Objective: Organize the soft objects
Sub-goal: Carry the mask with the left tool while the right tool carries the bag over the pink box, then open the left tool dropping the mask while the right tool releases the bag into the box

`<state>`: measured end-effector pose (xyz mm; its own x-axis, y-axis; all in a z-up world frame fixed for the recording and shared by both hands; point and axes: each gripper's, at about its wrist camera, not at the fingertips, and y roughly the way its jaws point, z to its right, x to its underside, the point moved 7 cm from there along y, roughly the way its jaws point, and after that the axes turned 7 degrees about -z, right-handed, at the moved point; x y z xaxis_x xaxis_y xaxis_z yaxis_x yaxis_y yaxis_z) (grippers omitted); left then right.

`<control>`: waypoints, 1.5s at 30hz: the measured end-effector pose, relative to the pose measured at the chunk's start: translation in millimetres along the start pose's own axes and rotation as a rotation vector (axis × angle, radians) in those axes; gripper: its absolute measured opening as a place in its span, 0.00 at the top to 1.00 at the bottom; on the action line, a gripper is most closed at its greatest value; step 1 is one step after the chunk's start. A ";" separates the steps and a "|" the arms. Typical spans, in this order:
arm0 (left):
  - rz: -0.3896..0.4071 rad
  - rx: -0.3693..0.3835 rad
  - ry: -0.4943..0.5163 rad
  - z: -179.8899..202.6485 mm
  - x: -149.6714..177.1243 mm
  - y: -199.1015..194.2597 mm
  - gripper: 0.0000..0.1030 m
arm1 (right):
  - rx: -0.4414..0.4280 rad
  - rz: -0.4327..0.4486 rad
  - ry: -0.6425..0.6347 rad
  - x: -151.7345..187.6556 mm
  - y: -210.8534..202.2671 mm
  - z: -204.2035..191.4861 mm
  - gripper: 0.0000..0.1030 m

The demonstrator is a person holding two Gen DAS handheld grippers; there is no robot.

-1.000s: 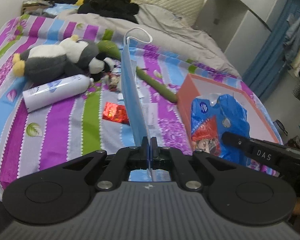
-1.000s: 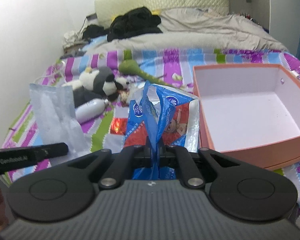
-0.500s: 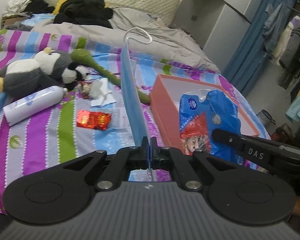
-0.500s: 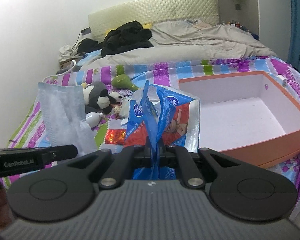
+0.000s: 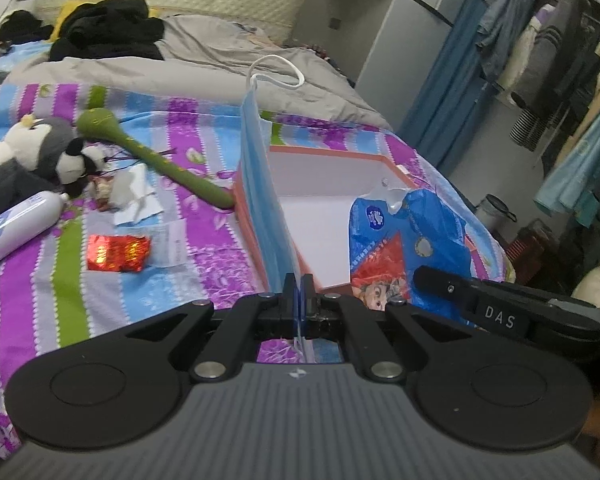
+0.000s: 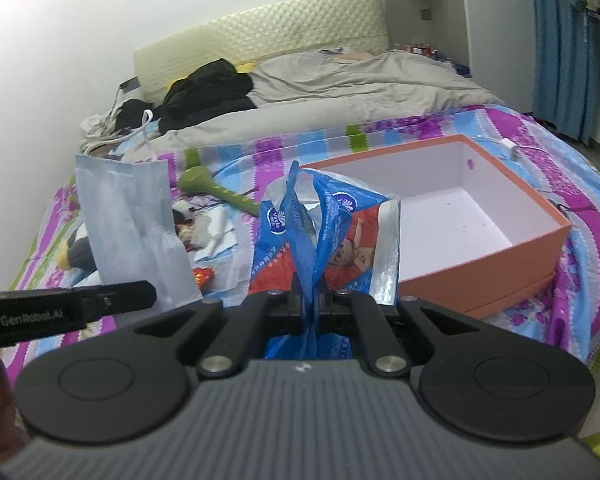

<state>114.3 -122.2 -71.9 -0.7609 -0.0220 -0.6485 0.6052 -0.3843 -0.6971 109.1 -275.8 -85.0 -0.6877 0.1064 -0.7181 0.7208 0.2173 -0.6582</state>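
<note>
My left gripper (image 5: 298, 284) is shut on a light blue face mask (image 5: 262, 184) that stands upright with its white ear loop on top; the mask also shows in the right wrist view (image 6: 130, 224). My right gripper (image 6: 308, 300) is shut on a blue plastic tissue pack (image 6: 324, 236), also seen in the left wrist view (image 5: 404, 248). Both are held above the bed in front of an open orange box (image 6: 500, 264) with a white empty inside (image 5: 324, 216).
On the striped bedspread (image 5: 40, 280) lie a plush penguin (image 5: 28, 152), a white bottle (image 5: 12, 232), a green plush stick (image 5: 160, 156), a red foil wrapper (image 5: 116, 252) and crumpled tissue (image 5: 134, 196). A grey duvet and dark clothes lie behind. Hanging clothes stand at the right.
Both grippers have moved right toward the orange box with their loads still held. The box now sits more centrally in the left wrist view.
</note>
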 end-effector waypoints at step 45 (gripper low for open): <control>-0.265 0.069 0.132 55.0 -140.1 271.3 0.99 | 0.092 -0.151 0.194 -72.0 160.0 157.2 0.91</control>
<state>372.2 -274.2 -153.4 -0.8503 0.2061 -0.4843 0.3689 -0.4228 -0.8277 287.5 -401.3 -174.2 -0.7851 0.2658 -0.5594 0.6078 0.1569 -0.7785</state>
